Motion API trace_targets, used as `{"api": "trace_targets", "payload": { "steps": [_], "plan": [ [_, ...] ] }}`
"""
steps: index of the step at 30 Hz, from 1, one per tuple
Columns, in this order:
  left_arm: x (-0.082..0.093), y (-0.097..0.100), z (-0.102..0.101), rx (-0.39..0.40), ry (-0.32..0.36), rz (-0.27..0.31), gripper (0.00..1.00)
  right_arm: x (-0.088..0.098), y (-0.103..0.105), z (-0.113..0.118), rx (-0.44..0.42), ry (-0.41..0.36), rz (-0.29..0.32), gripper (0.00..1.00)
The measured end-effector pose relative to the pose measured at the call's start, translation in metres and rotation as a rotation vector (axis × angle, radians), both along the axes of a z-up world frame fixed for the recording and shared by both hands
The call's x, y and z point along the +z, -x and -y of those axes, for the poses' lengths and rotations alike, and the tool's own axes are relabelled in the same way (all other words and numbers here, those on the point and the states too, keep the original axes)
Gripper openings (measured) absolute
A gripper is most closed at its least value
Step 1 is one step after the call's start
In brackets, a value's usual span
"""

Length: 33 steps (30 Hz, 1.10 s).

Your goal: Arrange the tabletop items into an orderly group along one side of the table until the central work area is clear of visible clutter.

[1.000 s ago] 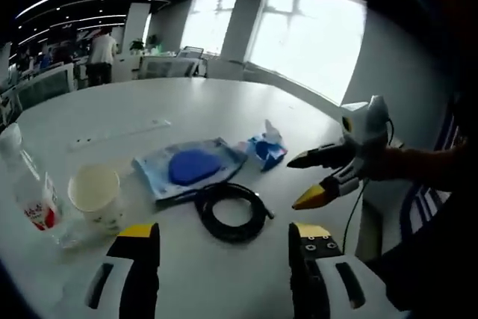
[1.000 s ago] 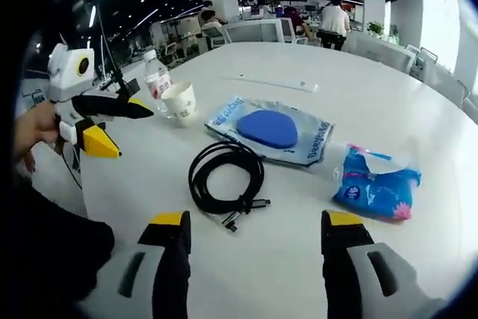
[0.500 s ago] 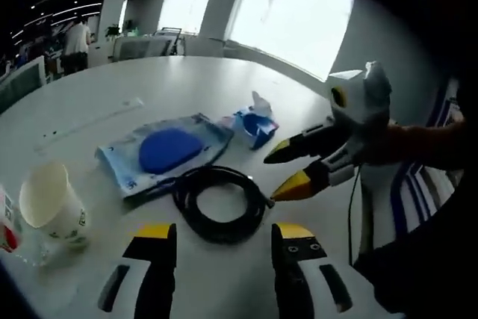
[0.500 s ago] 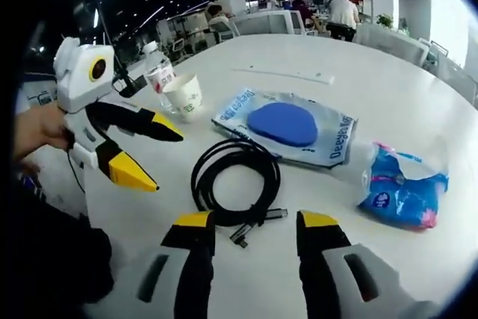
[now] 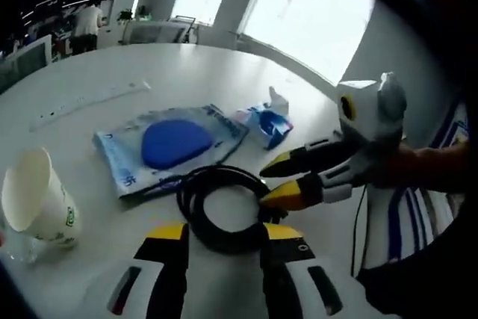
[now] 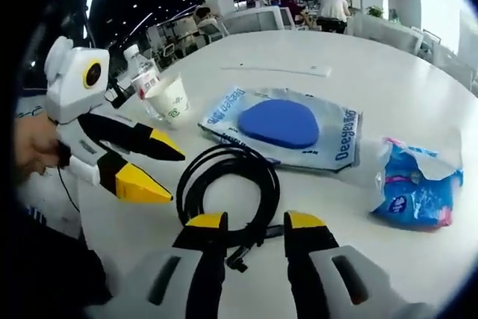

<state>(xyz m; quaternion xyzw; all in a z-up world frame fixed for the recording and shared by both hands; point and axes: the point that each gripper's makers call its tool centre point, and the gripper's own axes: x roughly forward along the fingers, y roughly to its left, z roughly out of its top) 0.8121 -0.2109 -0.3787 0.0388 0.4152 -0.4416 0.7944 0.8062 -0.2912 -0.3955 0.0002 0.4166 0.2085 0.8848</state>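
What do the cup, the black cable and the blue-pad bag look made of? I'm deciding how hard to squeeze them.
Cup: likely thin paper, matte off-white with a small print.
Black cable: seemingly rubber or plastic sheathing, smooth and slightly shiny, coiled, with a metal-looking plug.
Bag: clear glossy plastic film, glare and wrinkles showing; the blue pad inside looks matte, material unclear.

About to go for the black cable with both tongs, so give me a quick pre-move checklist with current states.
1. Black cable coil lies free on the table: ok.
2. Right tongs open around the coil's near edge: ok.
3. Left tongs open, at the coil's near edge: ok.
4. Tongs not gripping yet: ok.
5. Blue pouch off the coil: cannot tell; edges look close.
6. Paper cup, water bottle and tissue pack clear of the coil: ok.
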Motion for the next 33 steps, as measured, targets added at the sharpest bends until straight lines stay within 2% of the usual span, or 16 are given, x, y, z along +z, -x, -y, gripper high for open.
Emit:
{"api": "trace_targets", "payload": {
  "steps": [7, 12, 13, 15, 19, 22, 24, 26, 29, 33],
  "plan": [
    [-0.013, -0.001, 0.001, 0.025, -0.053, -0.026, 0.32, -0.009, 0.0, -0.002, -0.05, -0.011, -0.017, 0.17],
    [-0.024, 0.002, 0.003, 0.02, -0.076, -0.05, 0.27, -0.014, -0.005, -0.003, -0.065, 0.015, -0.035, 0.15],
    [-0.027, 0.001, 0.002, 0.026, -0.082, -0.054, 0.26, -0.015, -0.005, -0.003, -0.069, 0.02, -0.037, 0.14],
    [-0.029, 0.001, 0.0, 0.089, -0.062, -0.103, 0.23, -0.015, -0.005, -0.003, -0.073, 0.034, -0.038, 0.13],
    [-0.028, 0.002, -0.002, 0.066, -0.082, -0.099, 0.2, -0.016, -0.007, -0.001, -0.109, 0.029, -0.049, 0.1],
    [-0.029, 0.003, -0.006, 0.073, -0.095, -0.121, 0.15, -0.014, -0.005, -0.002, -0.127, 0.028, -0.051, 0.08],
    [-0.027, 0.006, -0.01, 0.067, -0.106, -0.125, 0.12, -0.006, -0.007, -0.004, -0.196, -0.034, -0.037, 0.07],
    [-0.023, 0.008, -0.014, 0.061, -0.11, -0.121, 0.11, -0.001, -0.006, -0.001, -0.204, -0.045, -0.021, 0.04],
    [-0.015, 0.013, -0.013, 0.056, -0.082, -0.13, 0.08, 0.008, 0.0, -0.005, -0.182, -0.03, -0.004, 0.04],
    [-0.002, 0.014, -0.013, 0.061, -0.059, -0.111, 0.06, 0.013, 0.005, -0.004, -0.204, -0.029, 0.014, 0.04]
  ]
}}
